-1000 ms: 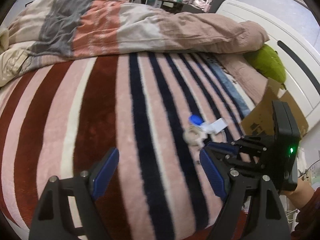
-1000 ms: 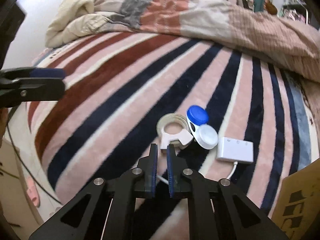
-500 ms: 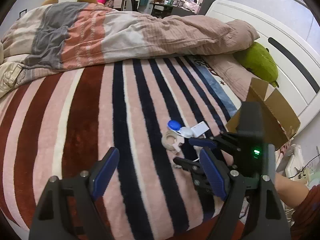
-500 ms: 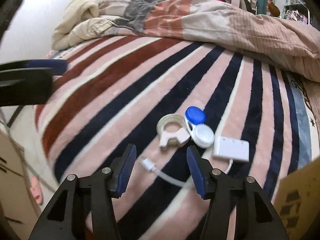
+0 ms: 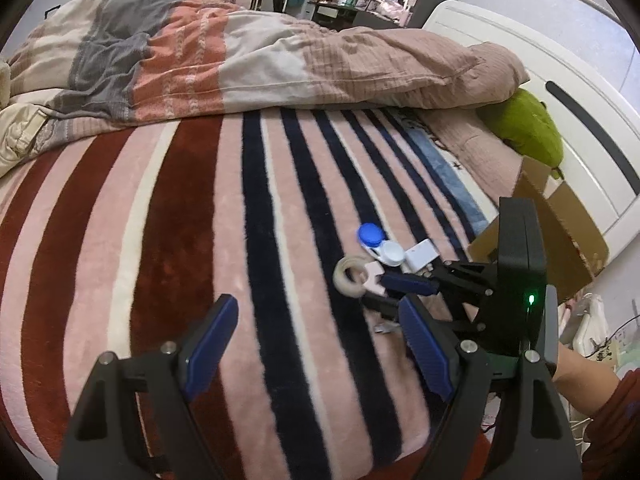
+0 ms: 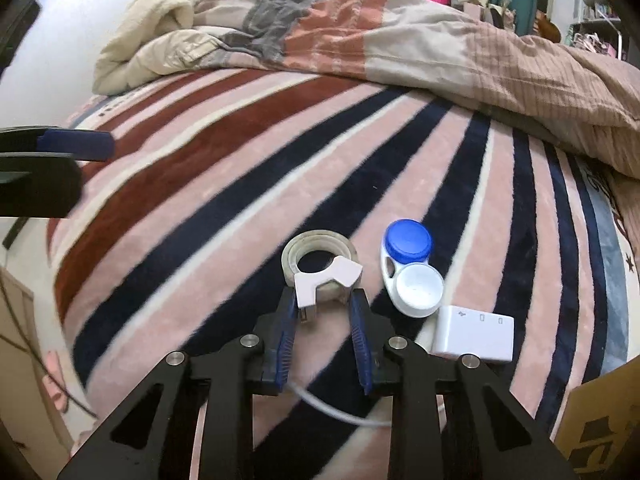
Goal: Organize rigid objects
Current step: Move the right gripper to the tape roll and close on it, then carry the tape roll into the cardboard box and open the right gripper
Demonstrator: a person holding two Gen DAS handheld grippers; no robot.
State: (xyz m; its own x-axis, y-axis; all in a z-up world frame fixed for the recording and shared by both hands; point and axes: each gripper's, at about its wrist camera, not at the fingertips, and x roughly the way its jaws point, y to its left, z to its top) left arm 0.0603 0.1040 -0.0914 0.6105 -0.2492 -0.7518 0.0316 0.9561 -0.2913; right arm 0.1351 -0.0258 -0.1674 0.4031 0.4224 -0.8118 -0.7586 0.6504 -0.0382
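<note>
A tape roll with a white dispenser (image 6: 320, 266), a contact lens case (image 6: 410, 266) with one blue cap, and a white adapter box (image 6: 474, 338) with a thin cable (image 6: 332, 408) lie together on the striped blanket (image 6: 240, 184). My right gripper (image 6: 324, 314) is open, its blue pads on either side of the dispenser's near end, just short of touching. In the left wrist view the tape roll (image 5: 352, 278), lens case (image 5: 378, 244) and right gripper (image 5: 394, 292) show ahead. My left gripper (image 5: 316, 344) is open and empty above the blanket.
A cardboard box stands at the right edge of the bed (image 5: 560, 224), its corner also in the right wrist view (image 6: 604, 428). A bunched quilt (image 5: 260, 56) lies across the far side. A green plush (image 5: 528, 128) sits by the white headboard (image 5: 580, 120).
My right gripper opened from shut, then moved forward so its pads straddle the tape dispenser. The left gripper drew back and up a little, staying open.
</note>
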